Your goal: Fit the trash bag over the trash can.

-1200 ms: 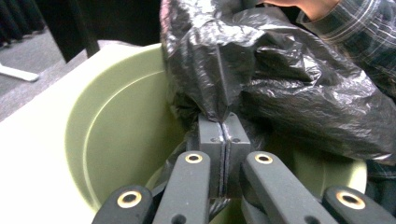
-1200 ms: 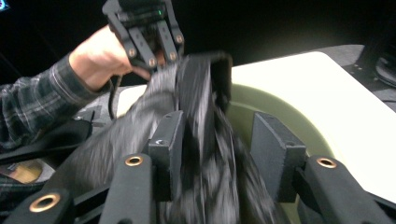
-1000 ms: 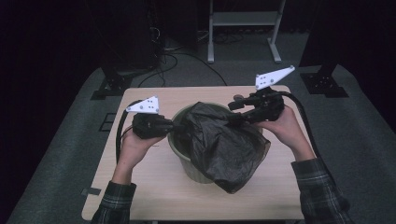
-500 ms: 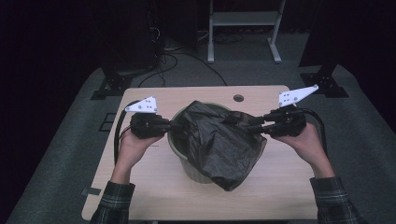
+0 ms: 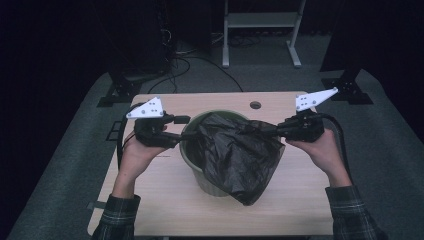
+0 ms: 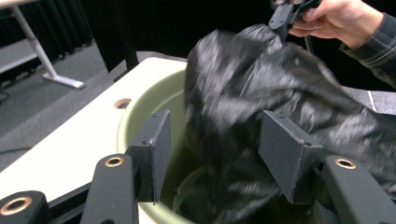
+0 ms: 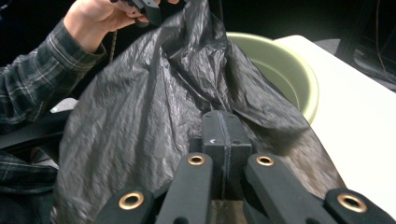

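A pale green bin (image 5: 191, 150) stands mid-table with a crumpled black bag (image 5: 235, 155) stuffed in it and spilling over its front rim. My left gripper (image 5: 185, 127) is at the bin's left rim. Its jaws have just been opening and stand apart in the left gripper view (image 6: 219, 154), with bag (image 6: 280, 84) folds loose between them over the bin (image 6: 140, 107). My right gripper (image 5: 268, 131) is at the right rim and has just closed. Its pads (image 7: 222, 135) pinch the bag (image 7: 140, 116), stretching it away from the bin (image 7: 280, 60).
The wooden table (image 5: 150, 200) has a cable hole (image 5: 255, 105) at its back edge. Behind it on the grey carpet stand a metal rack's legs (image 5: 260, 50) and black stand bases at left (image 5: 120, 92) and right (image 5: 350, 87).
The left jaws went from shut on the bag to open and let it go. The right gripper moved right and down to the rim, closing on the bag's edge.
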### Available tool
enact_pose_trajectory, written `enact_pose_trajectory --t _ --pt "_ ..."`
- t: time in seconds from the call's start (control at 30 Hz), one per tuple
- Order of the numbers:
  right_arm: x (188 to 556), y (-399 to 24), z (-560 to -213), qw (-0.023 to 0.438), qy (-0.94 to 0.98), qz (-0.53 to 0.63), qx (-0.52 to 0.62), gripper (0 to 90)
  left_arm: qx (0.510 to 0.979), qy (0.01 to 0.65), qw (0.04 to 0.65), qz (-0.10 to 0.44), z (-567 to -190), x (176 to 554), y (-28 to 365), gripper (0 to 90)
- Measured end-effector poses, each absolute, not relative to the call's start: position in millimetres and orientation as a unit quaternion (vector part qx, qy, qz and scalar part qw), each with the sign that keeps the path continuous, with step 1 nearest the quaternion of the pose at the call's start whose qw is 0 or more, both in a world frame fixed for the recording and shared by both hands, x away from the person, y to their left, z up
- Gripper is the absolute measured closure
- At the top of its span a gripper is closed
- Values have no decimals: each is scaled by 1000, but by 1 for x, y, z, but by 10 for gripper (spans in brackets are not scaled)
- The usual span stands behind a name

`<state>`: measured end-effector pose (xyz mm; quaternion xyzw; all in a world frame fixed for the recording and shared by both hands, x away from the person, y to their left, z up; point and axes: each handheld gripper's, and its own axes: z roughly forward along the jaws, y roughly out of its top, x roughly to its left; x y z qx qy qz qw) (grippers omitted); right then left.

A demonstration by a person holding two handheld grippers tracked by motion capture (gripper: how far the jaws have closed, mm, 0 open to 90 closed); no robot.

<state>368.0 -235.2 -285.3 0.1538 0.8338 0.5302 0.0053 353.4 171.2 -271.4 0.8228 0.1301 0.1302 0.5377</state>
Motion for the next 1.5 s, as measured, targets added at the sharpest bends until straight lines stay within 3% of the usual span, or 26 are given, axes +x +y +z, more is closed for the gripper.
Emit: enact_pose_trajectory --t 0.13,0.47,0.63,0.83,1.03,1.4,1.5 --pt "371 -223 -277 9 837 528 145 899 822 120 541 134 -265 355 161 431" --pt "375 -201 -258 12 821 558 122 899 846 114 514 88 -285 370 137 574" --pt "381 -183 -248 18 818 563 116 899 856 111 499 81 -292 371 130 571" --pt "391 -164 -249 18 822 557 118 900 842 134 511 114 -284 369 148 431" --pt "394 -157 -254 21 829 545 123 900 820 138 540 130 -261 365 173 438" --pt "393 -133 -253 23 836 539 106 900 819 104 556 97 -244 368 145 445" --pt "392 -133 -253 22 834 541 105 900 826 98 550 78 -248 370 139 504"
